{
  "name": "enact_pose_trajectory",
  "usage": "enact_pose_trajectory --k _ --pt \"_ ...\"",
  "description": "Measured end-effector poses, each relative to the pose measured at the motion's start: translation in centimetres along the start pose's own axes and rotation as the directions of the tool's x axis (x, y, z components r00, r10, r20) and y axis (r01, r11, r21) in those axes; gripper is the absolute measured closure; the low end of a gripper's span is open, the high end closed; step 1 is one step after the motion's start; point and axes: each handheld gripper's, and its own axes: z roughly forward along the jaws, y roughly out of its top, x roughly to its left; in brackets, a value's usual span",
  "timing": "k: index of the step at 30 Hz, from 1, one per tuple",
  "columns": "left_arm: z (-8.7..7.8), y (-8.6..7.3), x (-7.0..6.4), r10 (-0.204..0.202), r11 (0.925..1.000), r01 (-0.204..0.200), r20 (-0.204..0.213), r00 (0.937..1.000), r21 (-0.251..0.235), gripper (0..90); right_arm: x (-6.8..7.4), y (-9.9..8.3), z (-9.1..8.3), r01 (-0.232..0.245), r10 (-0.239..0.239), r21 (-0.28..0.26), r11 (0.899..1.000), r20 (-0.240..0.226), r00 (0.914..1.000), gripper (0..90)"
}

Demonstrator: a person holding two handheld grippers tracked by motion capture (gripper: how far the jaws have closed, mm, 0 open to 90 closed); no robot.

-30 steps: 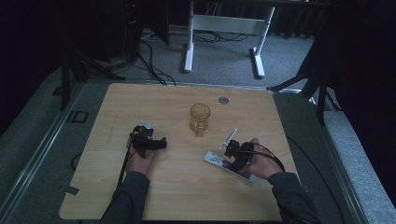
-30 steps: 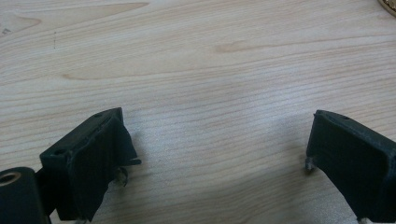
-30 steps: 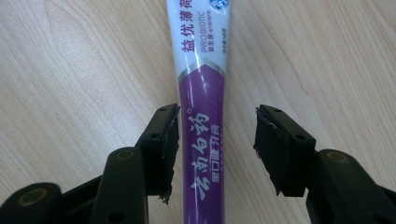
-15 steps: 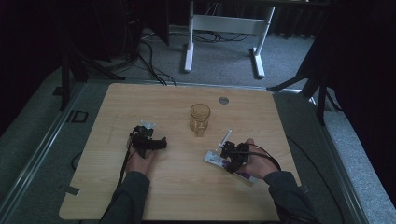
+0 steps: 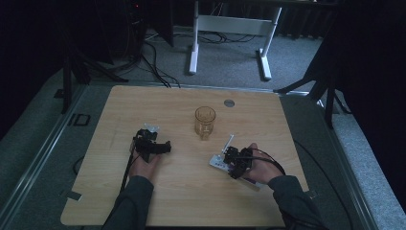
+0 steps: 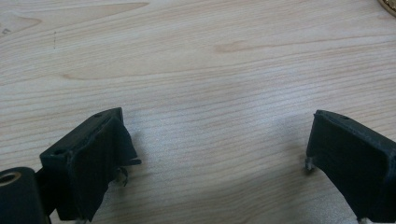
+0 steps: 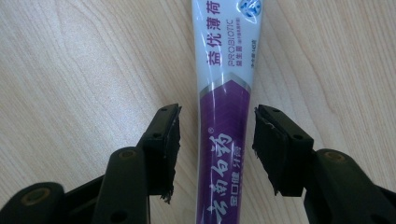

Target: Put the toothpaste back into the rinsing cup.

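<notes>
The right gripper's (image 7: pixel 215 149) fingers (image 7: pixel 166 140) stand part open, either side of a toothpaste tube (image 7: pixel 224 93), white above, purple below, flat on the tabletop (image 5: pixel 182 191) at near right. The left gripper (image 6: pixel 215 158) gapes wide, holding nothing.

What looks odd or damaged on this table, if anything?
Nothing is spilled or broken. The toothpaste tube lies flat between the open right gripper jaws, the glass stands upright, and the left gripper pads look a little frayed.
</notes>
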Motion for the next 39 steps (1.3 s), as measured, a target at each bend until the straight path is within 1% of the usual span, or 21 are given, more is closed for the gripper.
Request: enact_pose_trajectory --k 4,9,18,23,28,31,39 --pt "0.0 0.0 0.0 0.000 1.0000 0.000 0.000 1.0000 0.000 4.9 0.0 0.0 0.2 0.006 -0.006 0.007 1.000 0.000 1.0000 51.5" --pt "0.0 0.0 0.0 0.000 1.0000 0.000 0.000 1.0000 0.000 4.9 0.0 0.0 0.3 0.001 -0.001 0.018 1.000 0.000 1.0000 52.7" --pt "0.0 0.0 0.0 0.000 1.0000 0.000 0.000 1.0000 0.000 4.9 0.1 0.1 0.6 0.004 -0.004 0.024 1.000 -0.005 1.0000 54.4" --pt "0.0 0.0 0.0 0.000 1.0000 0.000 0.000 1.0000 0.000 4.9 0.0 0.2 0.9 0.000 0.000 0.026 1.000 0.007 1.0000 56.5" --pt "0.0 0.0 0.0 0.000 1.0000 0.000 0.000 1.0000 0.000 4.9 0.0 0.4 1.2 0.009 -0.010 0.052 0.999 0.020 0.9998 57.6" --pt "0.0 0.0 0.0 0.000 1.0000 0.000 0.000 1.0000 0.000 4.9 0.0 0.6 1.4 0.008 -0.010 0.068 0.998 0.020 0.9998 58.0" --pt "0.0 0.0 0.0 0.000 1.0000 0.000 0.000 1.0000 0.000 4.9 -0.4 0.5 1.7 0.010 -0.011 0.090 0.996 0.009 0.9999 60.0"
